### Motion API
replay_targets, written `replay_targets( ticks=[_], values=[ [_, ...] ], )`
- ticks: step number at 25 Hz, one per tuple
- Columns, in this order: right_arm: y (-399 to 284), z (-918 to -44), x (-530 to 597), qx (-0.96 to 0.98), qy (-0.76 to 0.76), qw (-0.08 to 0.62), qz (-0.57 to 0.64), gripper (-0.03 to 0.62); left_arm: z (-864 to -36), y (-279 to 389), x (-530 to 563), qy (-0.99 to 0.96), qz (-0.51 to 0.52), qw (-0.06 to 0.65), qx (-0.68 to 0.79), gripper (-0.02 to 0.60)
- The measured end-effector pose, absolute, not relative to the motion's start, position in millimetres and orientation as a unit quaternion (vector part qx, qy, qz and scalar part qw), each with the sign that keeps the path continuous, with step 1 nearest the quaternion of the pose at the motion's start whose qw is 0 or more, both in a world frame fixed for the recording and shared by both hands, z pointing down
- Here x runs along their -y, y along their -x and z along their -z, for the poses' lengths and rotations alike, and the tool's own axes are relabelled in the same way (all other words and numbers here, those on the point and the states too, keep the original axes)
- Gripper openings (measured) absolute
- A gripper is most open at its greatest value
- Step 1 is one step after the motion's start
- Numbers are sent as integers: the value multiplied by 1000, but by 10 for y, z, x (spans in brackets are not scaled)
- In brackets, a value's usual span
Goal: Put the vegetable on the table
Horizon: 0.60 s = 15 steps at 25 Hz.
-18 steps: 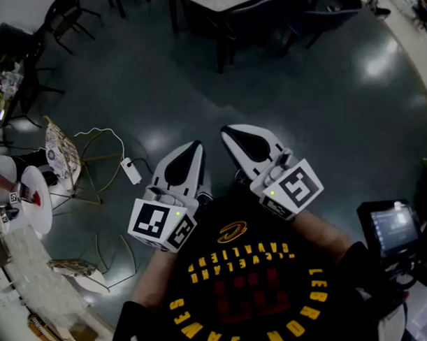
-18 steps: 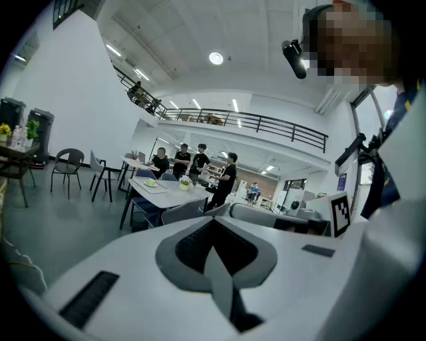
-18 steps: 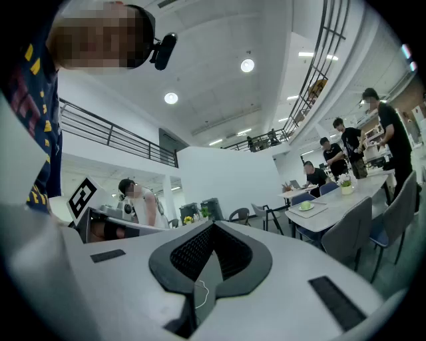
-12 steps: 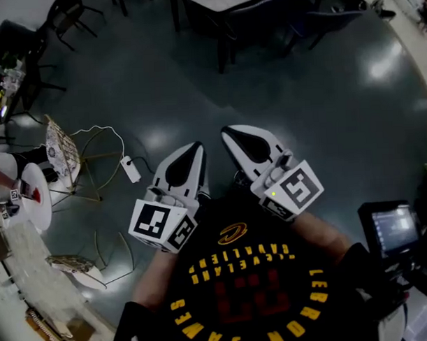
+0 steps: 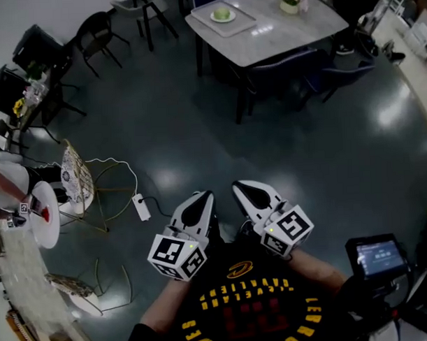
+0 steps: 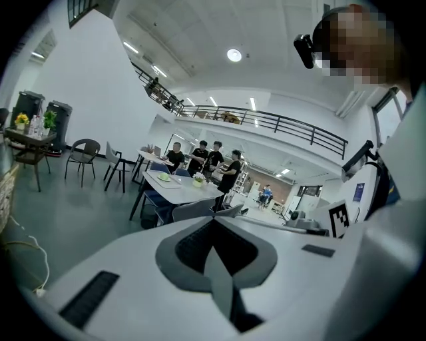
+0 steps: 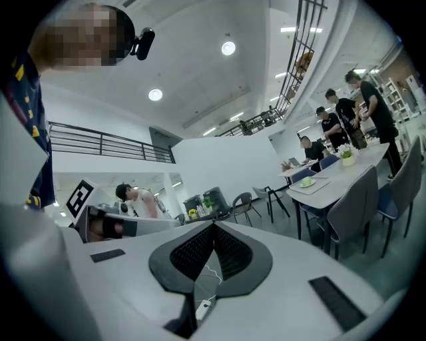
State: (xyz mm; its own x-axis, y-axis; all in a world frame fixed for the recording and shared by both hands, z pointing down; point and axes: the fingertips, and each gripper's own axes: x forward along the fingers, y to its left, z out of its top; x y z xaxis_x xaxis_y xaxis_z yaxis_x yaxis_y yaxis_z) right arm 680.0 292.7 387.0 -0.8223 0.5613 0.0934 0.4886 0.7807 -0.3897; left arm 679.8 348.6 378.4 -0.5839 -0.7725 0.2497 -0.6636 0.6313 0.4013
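Observation:
A pale green vegetable [image 5: 222, 13] lies on a grey tray [image 5: 238, 22] on the light table [image 5: 292, 31] far across the dark floor. The left gripper view shows the same vegetable [image 6: 164, 177] small on that table [image 6: 183, 191], and in the right gripper view the vegetable [image 7: 307, 181] lies at the right. My left gripper [image 5: 205, 196] and right gripper [image 5: 240, 187] are held side by side close to my chest, well short of the table. Both are shut with nothing between the jaws, as also seen at the left gripper [image 6: 214, 221] and right gripper [image 7: 213, 228].
Grey chairs [image 5: 294, 65] stand along the table's near side, black chairs [image 5: 97, 34] farther left. A wire-frame stool [image 5: 95, 184] and a white power adapter [image 5: 140, 206] sit on the floor at left. A small screen [image 5: 377, 255] is at my right. Several people [image 6: 200, 156] stand behind the table.
The head view has tilted up, so the table with the tray and vegetable now shows at the top. Both grippers sit lower and smaller in the picture, still shut and side by side.

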Motion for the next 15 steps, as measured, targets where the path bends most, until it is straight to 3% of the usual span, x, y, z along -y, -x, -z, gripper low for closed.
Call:
replay_targets(
  ticks=[15],
  values=[
    [-4658, -3642, -2961, 964, 202, 112, -128, 6, -3530, -4456, -3524, -489, 162, 180, 838, 0]
  ],
)
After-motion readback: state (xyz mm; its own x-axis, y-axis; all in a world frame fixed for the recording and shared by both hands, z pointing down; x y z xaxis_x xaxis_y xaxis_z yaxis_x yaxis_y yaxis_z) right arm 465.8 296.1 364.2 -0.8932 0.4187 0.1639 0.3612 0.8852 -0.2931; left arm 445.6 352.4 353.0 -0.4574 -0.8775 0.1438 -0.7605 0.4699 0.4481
